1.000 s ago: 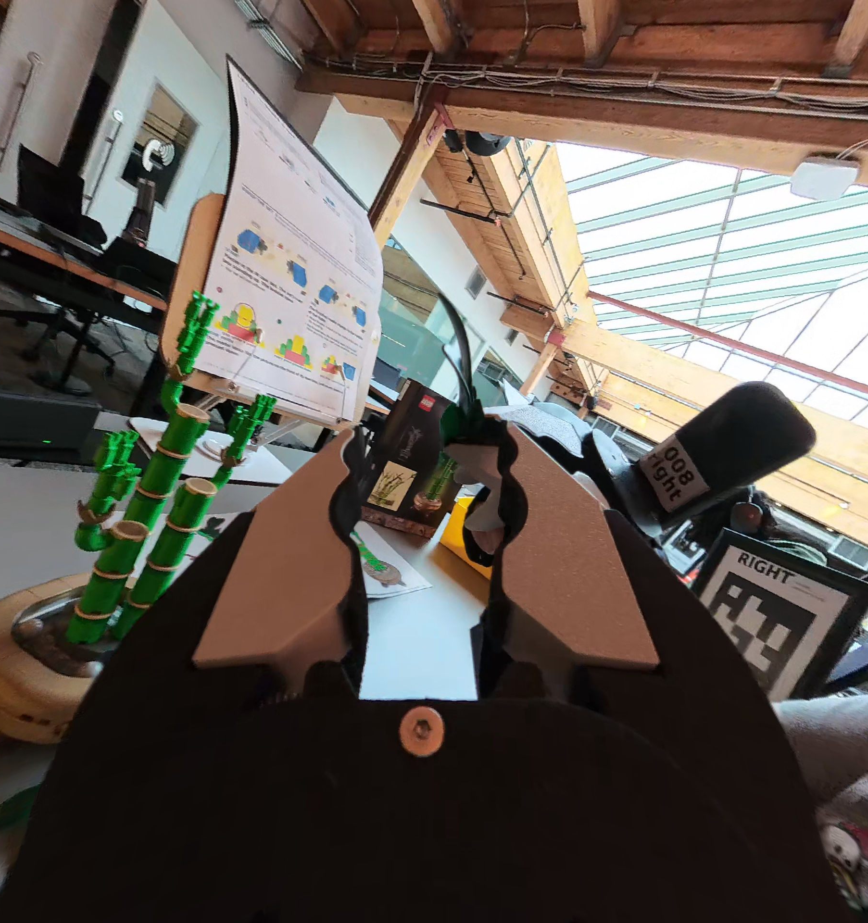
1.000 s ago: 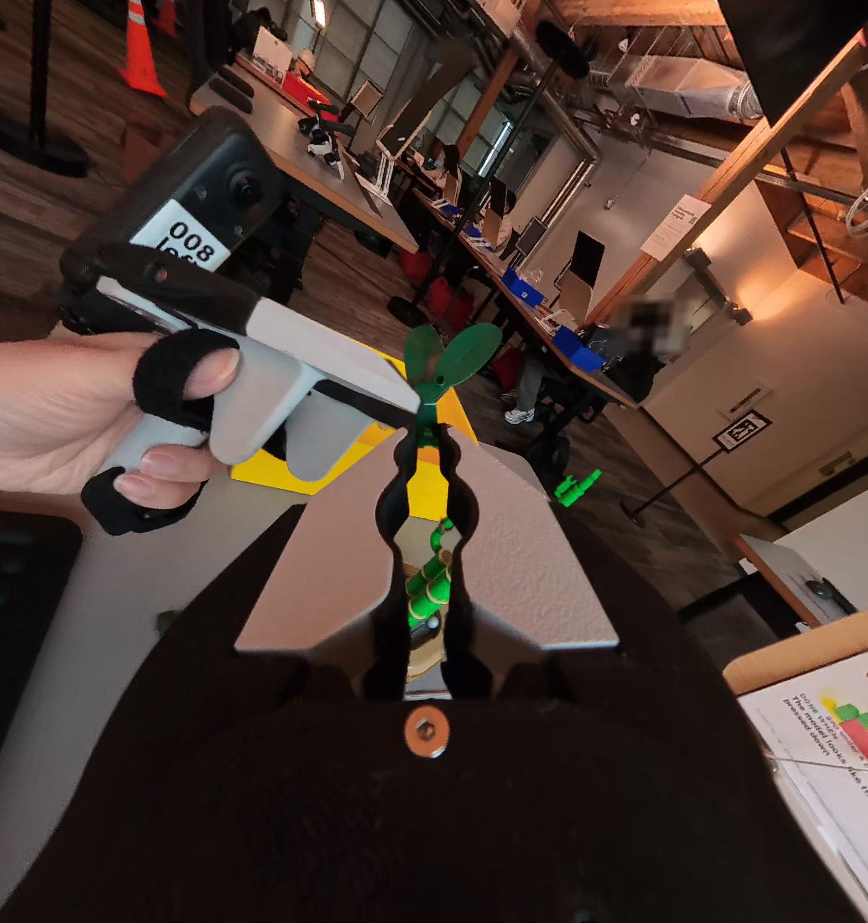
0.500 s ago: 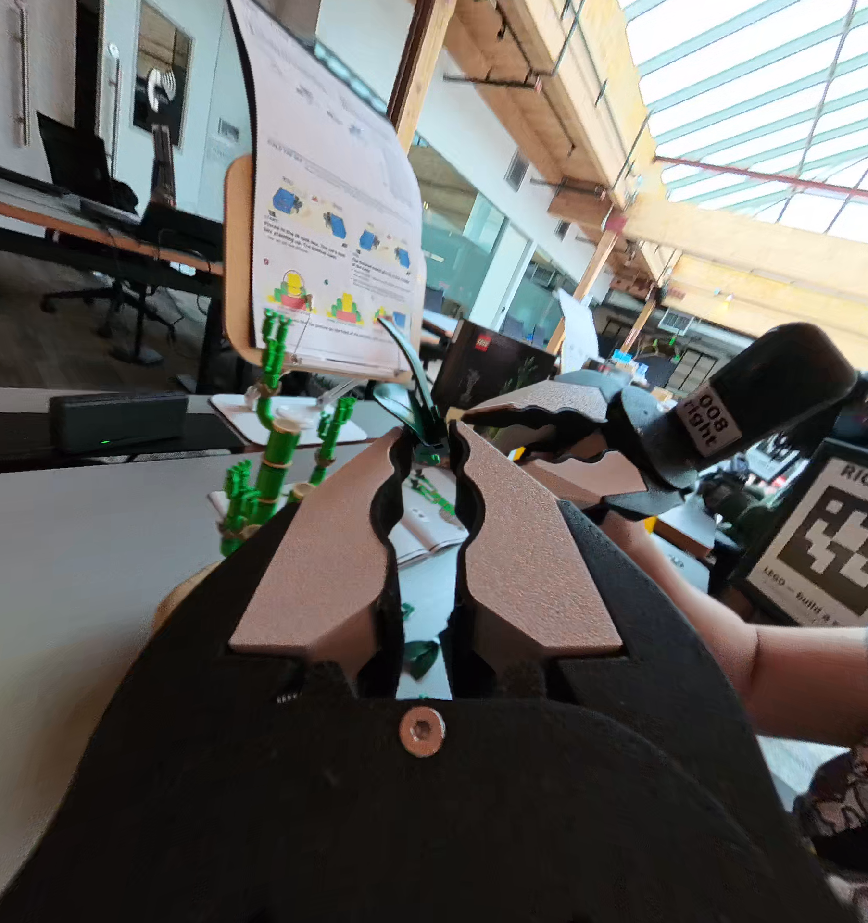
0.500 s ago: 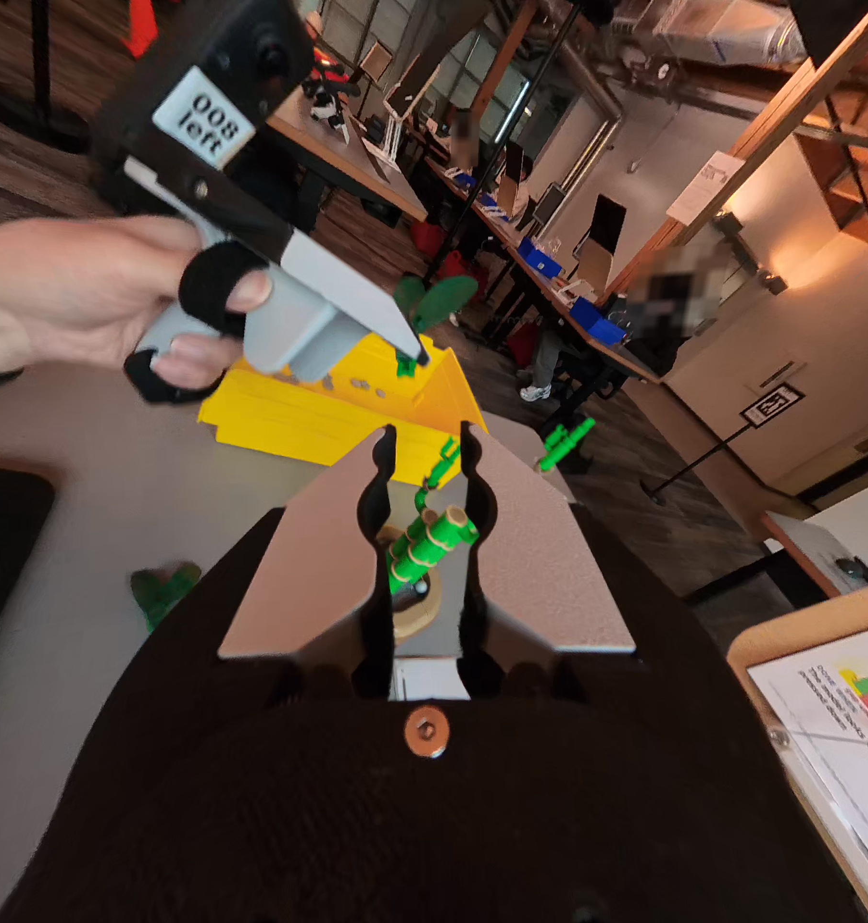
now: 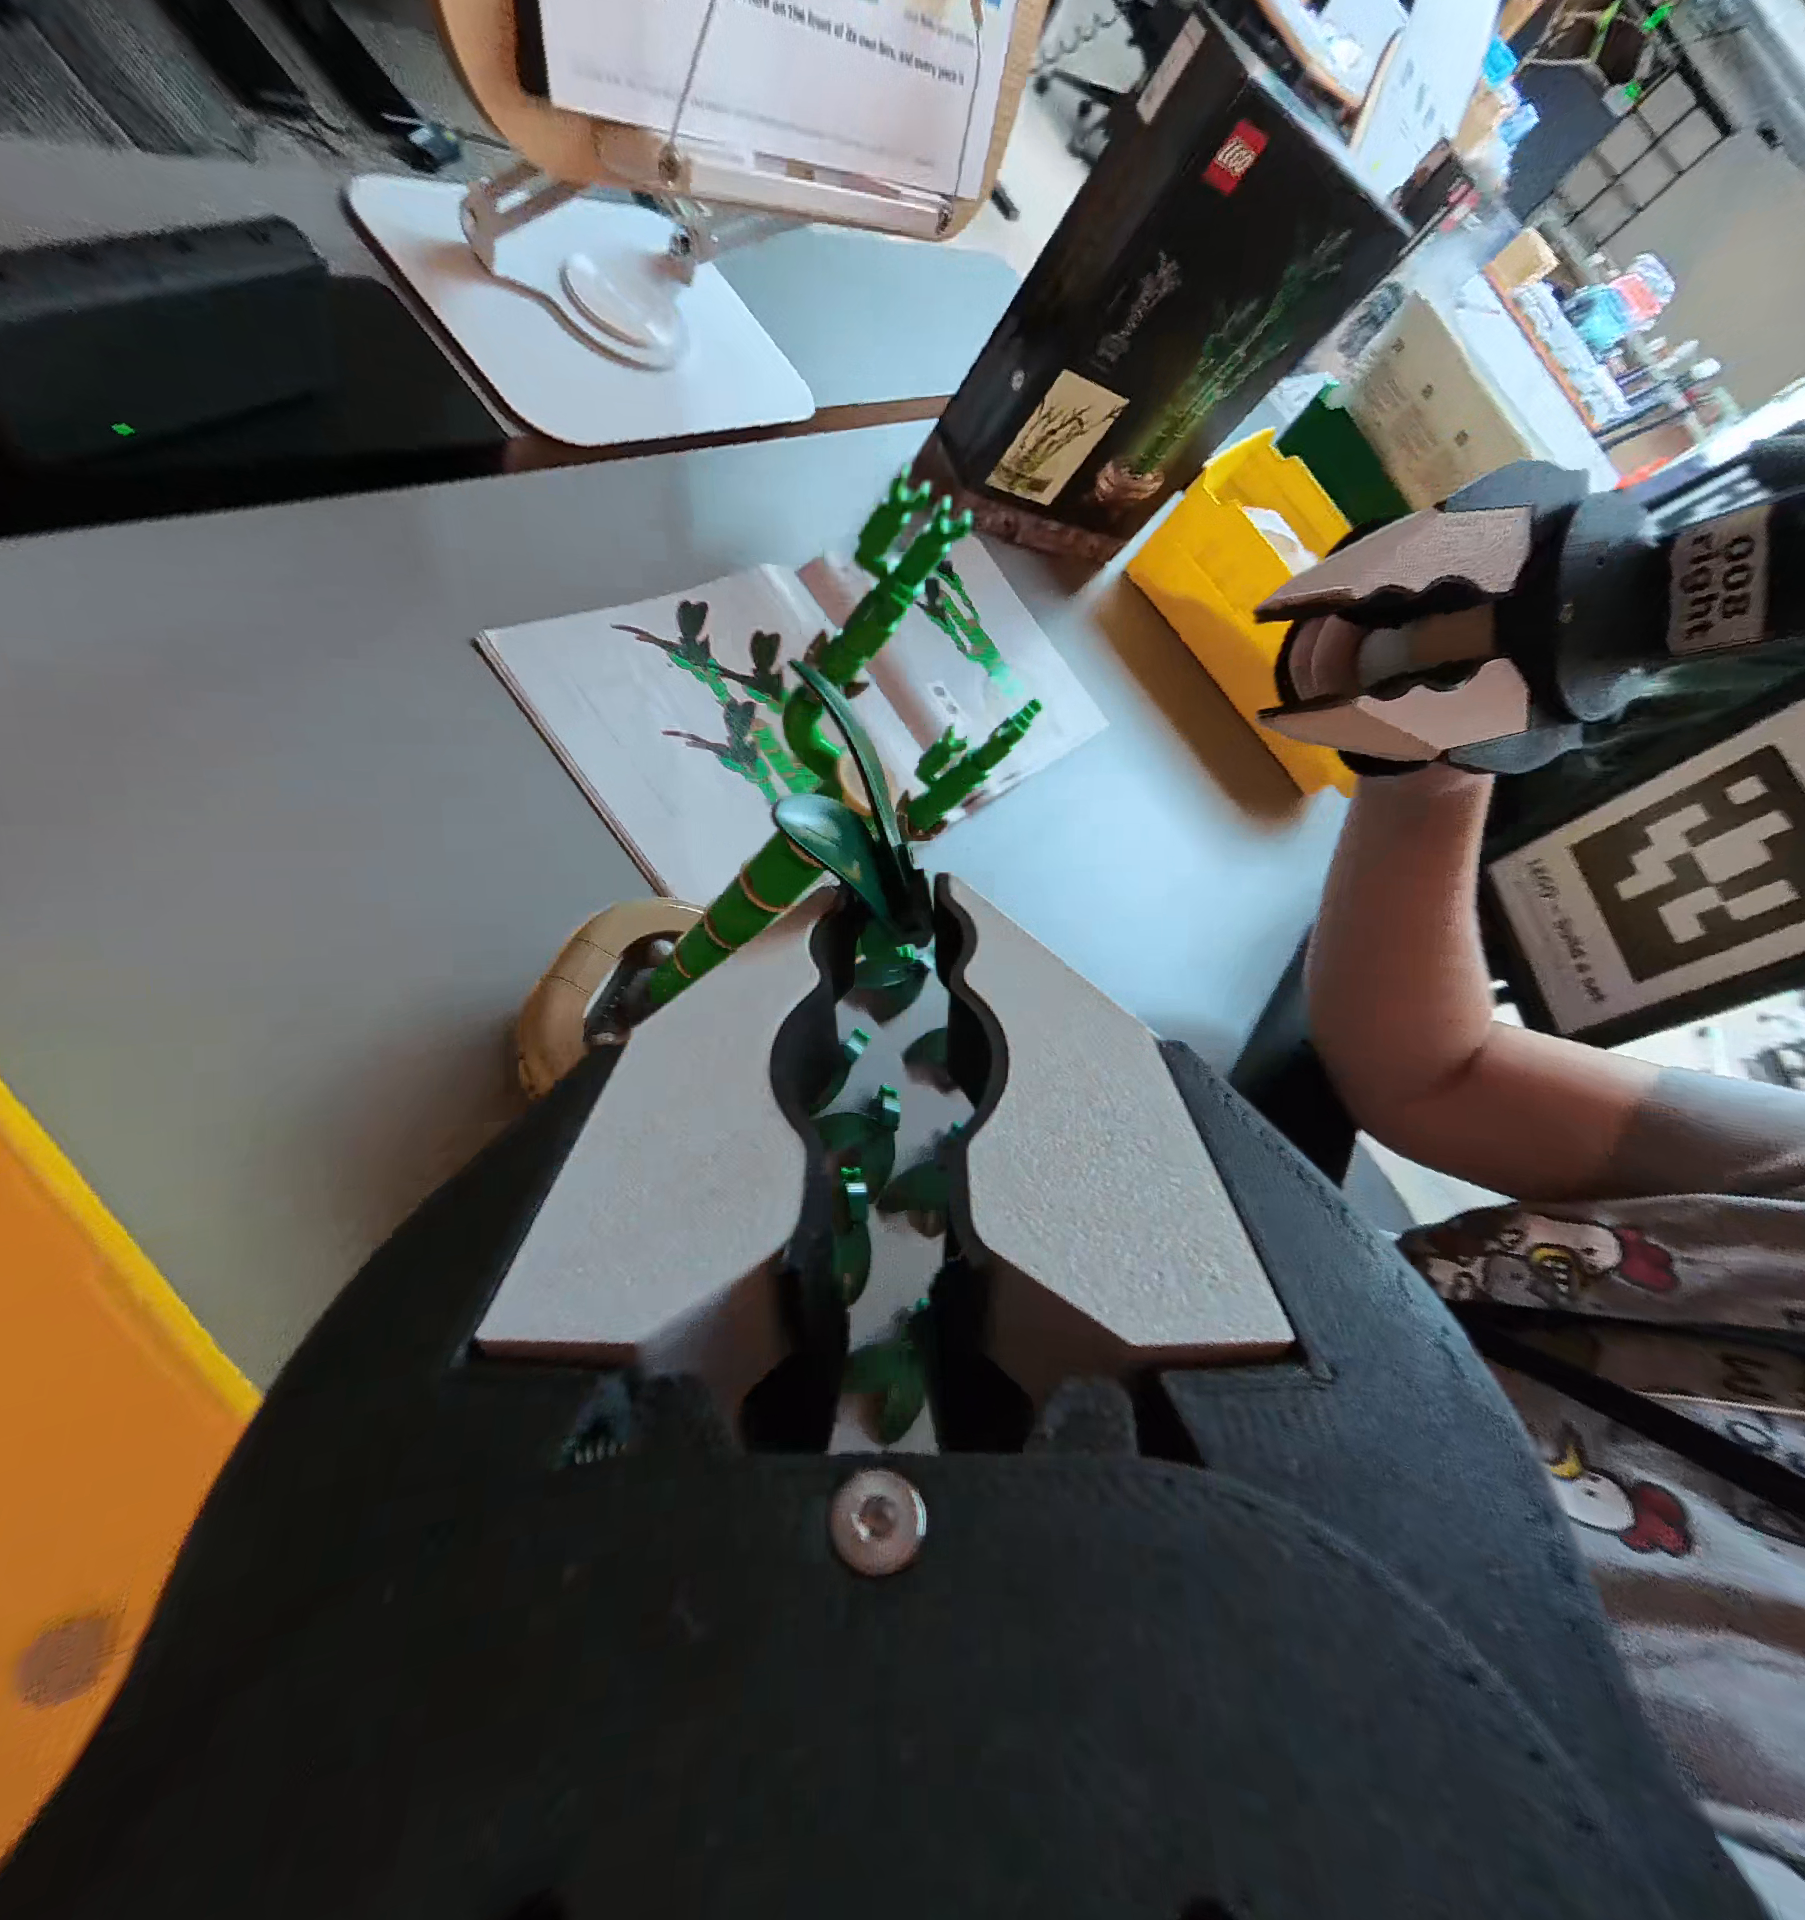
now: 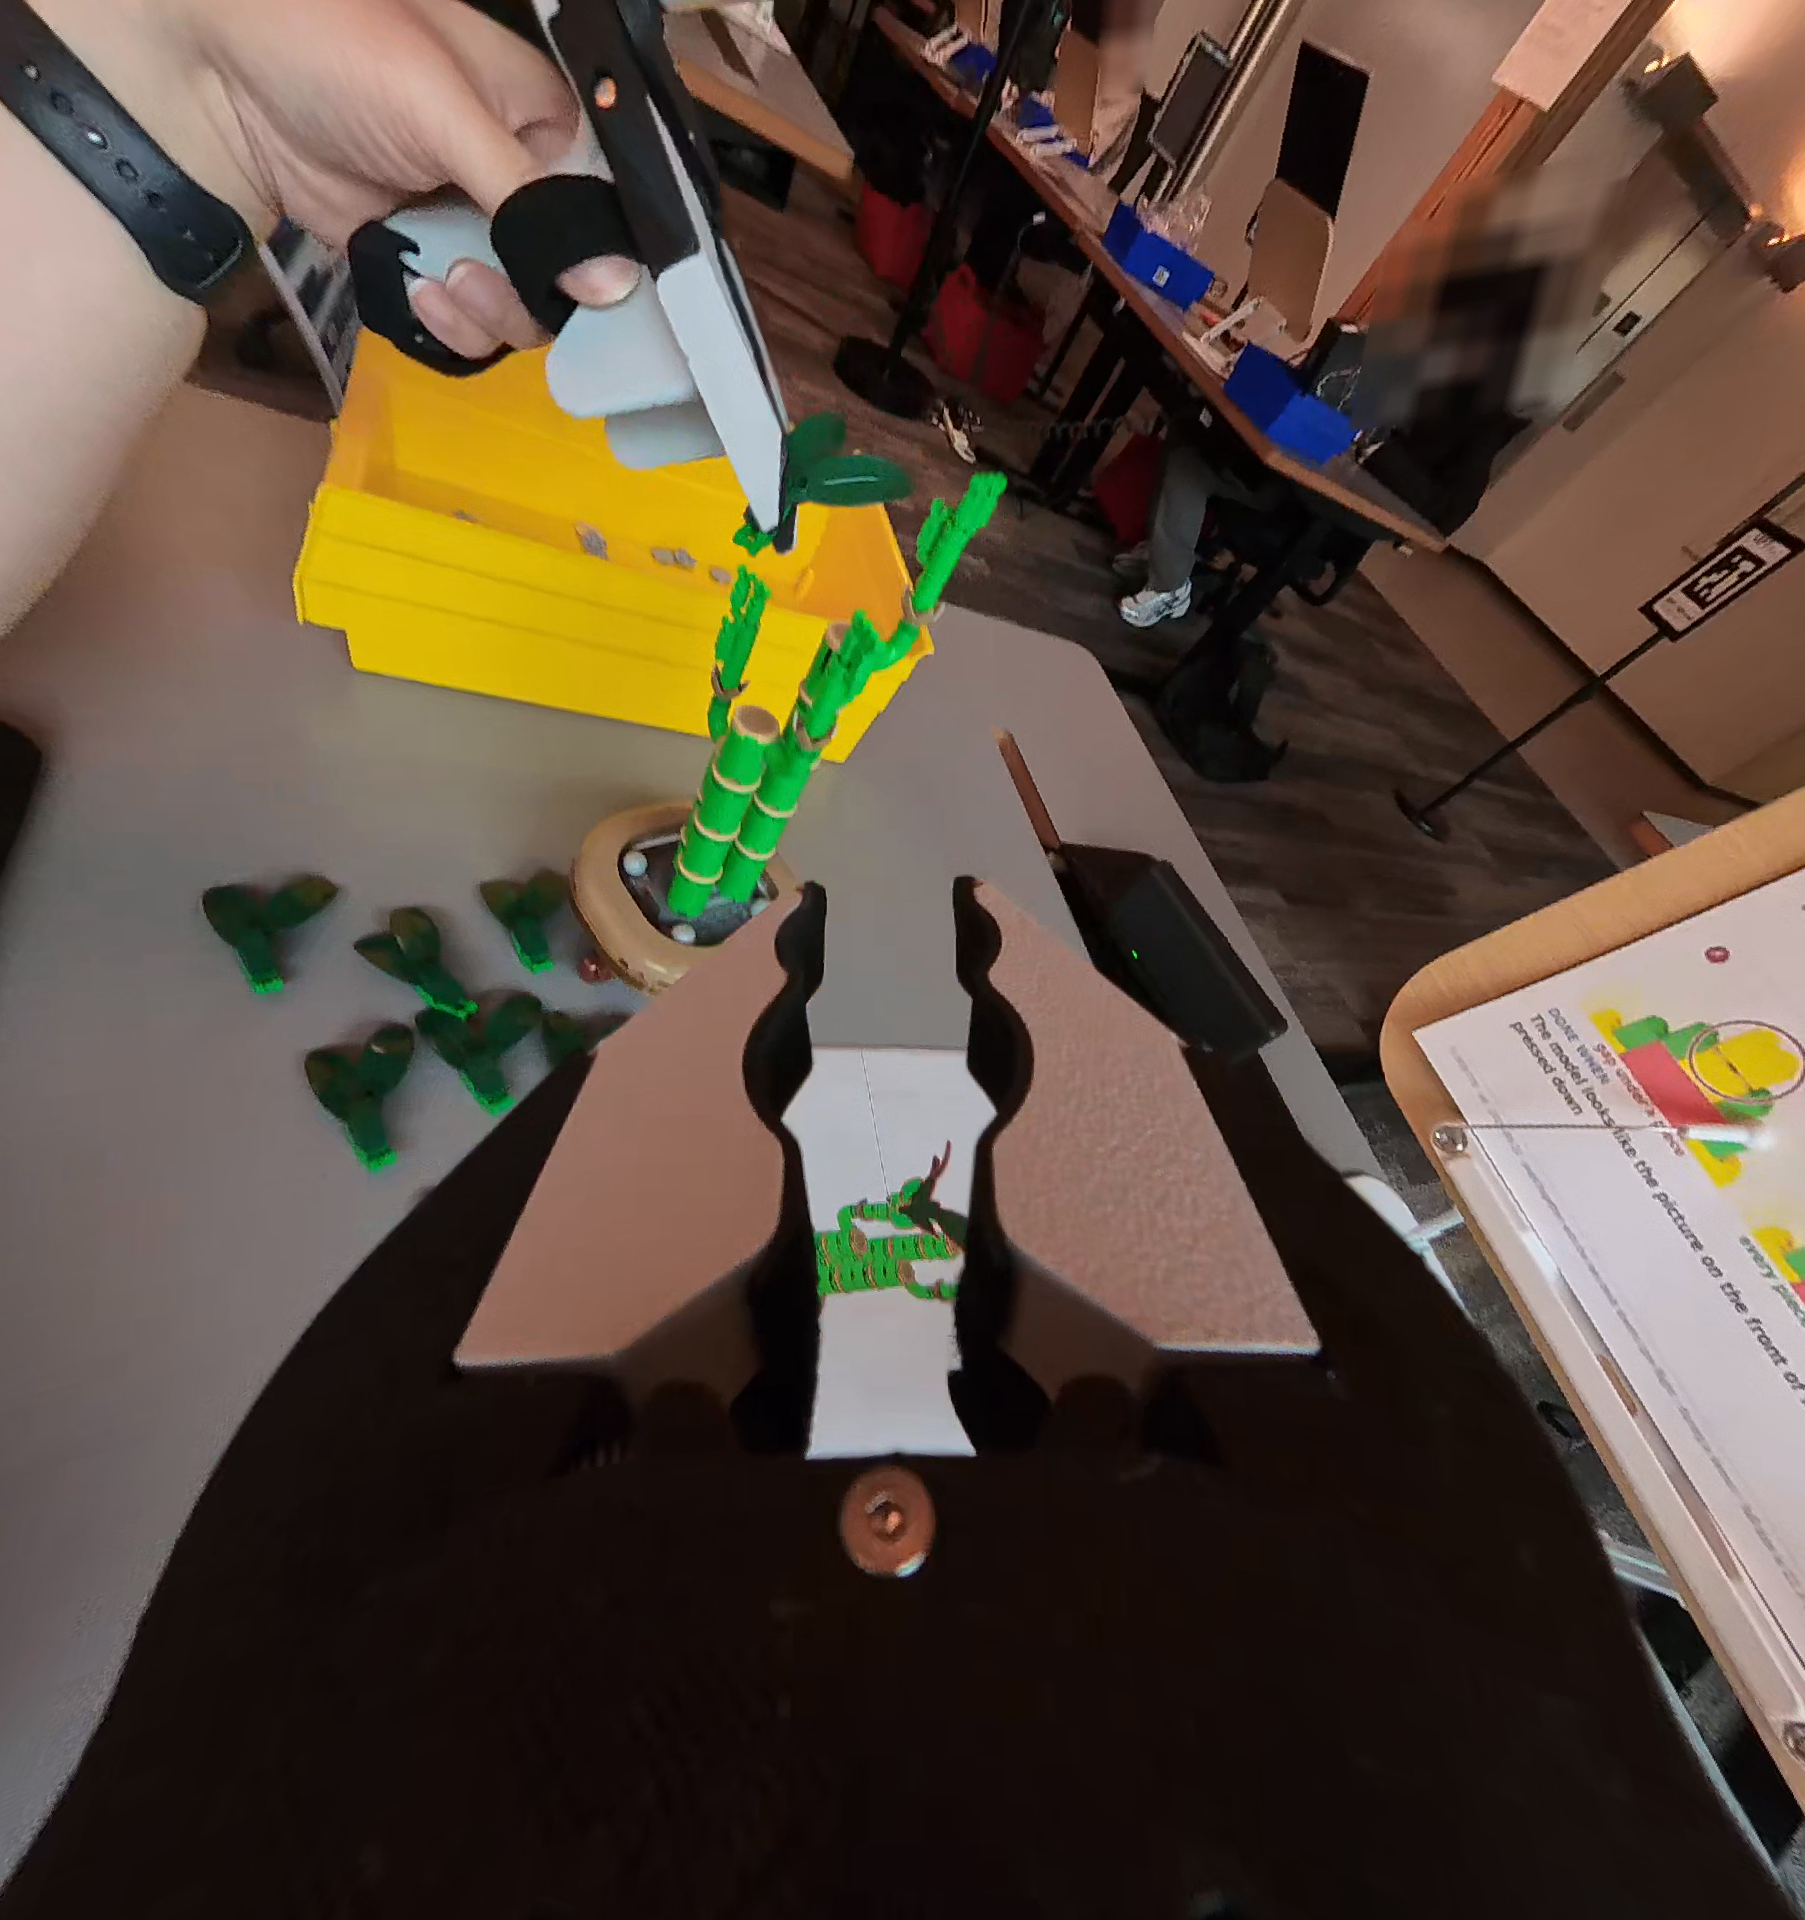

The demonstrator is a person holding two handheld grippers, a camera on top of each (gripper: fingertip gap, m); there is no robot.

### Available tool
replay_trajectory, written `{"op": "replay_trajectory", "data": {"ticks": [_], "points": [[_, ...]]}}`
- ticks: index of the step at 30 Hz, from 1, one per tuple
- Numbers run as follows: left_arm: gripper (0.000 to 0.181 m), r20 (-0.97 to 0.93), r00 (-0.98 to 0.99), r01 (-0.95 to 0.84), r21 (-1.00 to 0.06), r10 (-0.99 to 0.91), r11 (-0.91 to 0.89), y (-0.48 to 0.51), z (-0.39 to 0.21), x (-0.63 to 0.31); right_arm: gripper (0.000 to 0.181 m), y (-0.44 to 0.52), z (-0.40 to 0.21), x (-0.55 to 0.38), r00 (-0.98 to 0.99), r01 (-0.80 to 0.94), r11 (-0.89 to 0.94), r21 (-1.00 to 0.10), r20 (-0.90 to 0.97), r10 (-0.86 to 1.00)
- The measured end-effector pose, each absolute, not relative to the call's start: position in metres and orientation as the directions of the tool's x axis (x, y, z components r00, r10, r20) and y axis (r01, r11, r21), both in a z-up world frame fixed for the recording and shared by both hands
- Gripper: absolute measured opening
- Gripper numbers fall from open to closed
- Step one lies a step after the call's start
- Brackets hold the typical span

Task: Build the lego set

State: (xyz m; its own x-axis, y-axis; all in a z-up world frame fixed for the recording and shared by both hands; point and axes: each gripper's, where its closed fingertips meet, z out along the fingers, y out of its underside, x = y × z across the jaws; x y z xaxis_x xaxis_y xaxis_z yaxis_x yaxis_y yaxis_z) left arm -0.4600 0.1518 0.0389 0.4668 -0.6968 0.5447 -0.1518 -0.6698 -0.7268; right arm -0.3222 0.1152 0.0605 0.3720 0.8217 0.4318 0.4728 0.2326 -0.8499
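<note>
My left gripper [image 5: 882, 914] is shut on a dark green leaf piece [image 5: 844, 847], held by its stem just above the green bamboo model [image 5: 773, 878] in its tan pot [image 5: 576, 977]. The right wrist view shows the same leaf piece [image 6: 836, 473] in the left gripper's tip [image 6: 768, 520], above the bamboo stalks [image 6: 742, 800] and the pot [image 6: 617, 914]. My right gripper [image 6: 887, 904] is open and empty, back from the model above the open instruction booklet [image 6: 877, 1351]; it also shows in the left wrist view [image 5: 1397, 665].
Several loose green leaf pieces [image 6: 410, 997] lie on the grey table [image 6: 150, 1247] left of the pot. A yellow parts bin [image 6: 524, 582] stands behind the model. A black box [image 6: 1168, 956], the set's box [image 5: 1147, 312] and an instruction sheet on a stand [image 6: 1656, 1195] are nearby. Left tips to right tips: about 15 cm.
The right gripper opened and let go of the leaf piece; the left gripper shut on it, carried it over the bamboo model and tilted down. The right gripper drew back.
</note>
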Motion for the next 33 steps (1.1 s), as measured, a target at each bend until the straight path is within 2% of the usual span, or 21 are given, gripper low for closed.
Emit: {"op": "replay_trajectory", "data": {"ticks": [8, 11, 18, 33], "points": [[0.012, 0.622, 0.376, -0.056, -0.725, -0.687, -0.687, 0.161, 0.037, -0.469, 0.021, 0.128, 0.046, -0.309, 0.386, 0.532, 0.192, -0.825, 0.438, 0.812], [0.012, 0.645, 0.376, -0.045, -0.704, -0.665, -0.708, 0.163, 0.034, -0.473, 0.015, 0.141, 0.052, -0.29, 0.475, 0.535, 0.137, -0.833, 0.431, 0.767], [0.012, 0.699, 0.316, -0.087, -0.652, -0.642, -0.753, 0.158, 0.036, -0.463, 0.011, 0.16, 0.077, -0.228, 0.669, 0.338, -0.003, -0.941, 0.238, 0.704], [0.012, 0.678, 0.352, -0.033, -0.68, -0.645, -0.732, 0.164, 0.045, -0.475, 0.012, 0.155, 0.091, -0.165, 0.727, 0.255, -0.027, -0.967, 0.173, 0.665]]}}
